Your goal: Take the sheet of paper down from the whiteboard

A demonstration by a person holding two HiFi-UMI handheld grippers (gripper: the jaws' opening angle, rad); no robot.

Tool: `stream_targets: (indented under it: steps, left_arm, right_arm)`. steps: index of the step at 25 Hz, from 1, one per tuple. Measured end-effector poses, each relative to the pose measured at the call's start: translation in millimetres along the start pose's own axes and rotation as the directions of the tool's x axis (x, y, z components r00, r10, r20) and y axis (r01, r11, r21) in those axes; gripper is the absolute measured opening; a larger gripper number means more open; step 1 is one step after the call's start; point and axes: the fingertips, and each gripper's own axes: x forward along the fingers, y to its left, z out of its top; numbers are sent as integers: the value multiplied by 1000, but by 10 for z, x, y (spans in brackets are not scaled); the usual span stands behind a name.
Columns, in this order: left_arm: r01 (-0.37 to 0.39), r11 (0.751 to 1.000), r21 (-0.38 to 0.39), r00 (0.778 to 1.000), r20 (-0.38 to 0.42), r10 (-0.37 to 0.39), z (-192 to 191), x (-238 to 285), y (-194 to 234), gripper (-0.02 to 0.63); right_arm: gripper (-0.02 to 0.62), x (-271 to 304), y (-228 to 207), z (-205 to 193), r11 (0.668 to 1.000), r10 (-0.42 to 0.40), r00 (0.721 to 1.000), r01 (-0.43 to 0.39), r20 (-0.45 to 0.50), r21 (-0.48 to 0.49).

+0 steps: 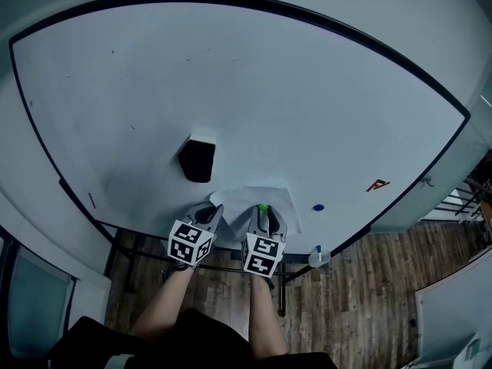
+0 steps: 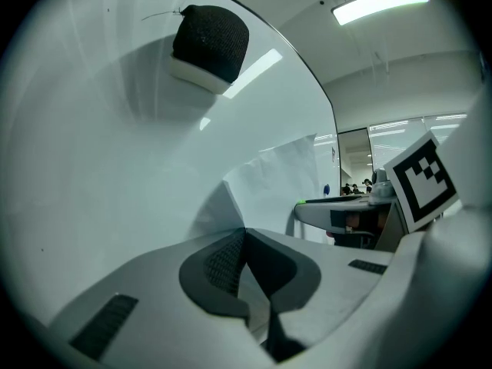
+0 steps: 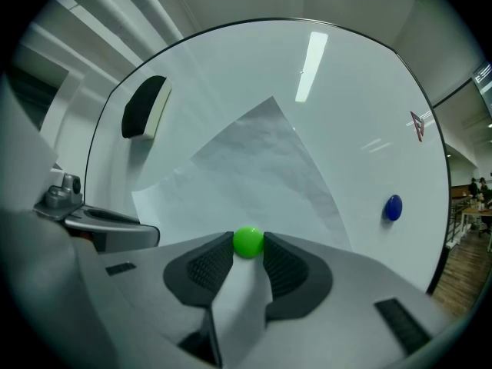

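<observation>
A white sheet of paper (image 1: 270,194) lies against the whiteboard (image 1: 269,91), low down near its bottom edge. A green ball magnet (image 1: 263,207) sits on the sheet. My right gripper (image 1: 264,215) is shut on that magnet (image 3: 247,241), a pad pressing each side of it, and the paper (image 3: 254,167) spreads out behind. My left gripper (image 1: 214,212) is shut on the sheet's left edge. In the left gripper view the paper (image 2: 280,183) runs out from between the closed pads (image 2: 219,264). The two grippers stand side by side, pointing at the board.
A black eraser (image 1: 197,161) clings to the board up and left of the sheet. A blue magnet (image 1: 318,207) and a red triangular magnet (image 1: 377,184) sit to the right. A small white object (image 1: 316,257) rests at the board's lower edge. Wooden floor (image 1: 369,283) lies below.
</observation>
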Motion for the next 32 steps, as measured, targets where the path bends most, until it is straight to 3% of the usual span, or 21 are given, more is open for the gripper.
stream_targets:
  steps: [32]
  left_arm:
    - [-65, 998, -5, 998, -23, 65, -76, -95, 196, 19]
  right_arm:
    - [133, -33, -185, -23, 999, -45, 999, 45, -7, 21]
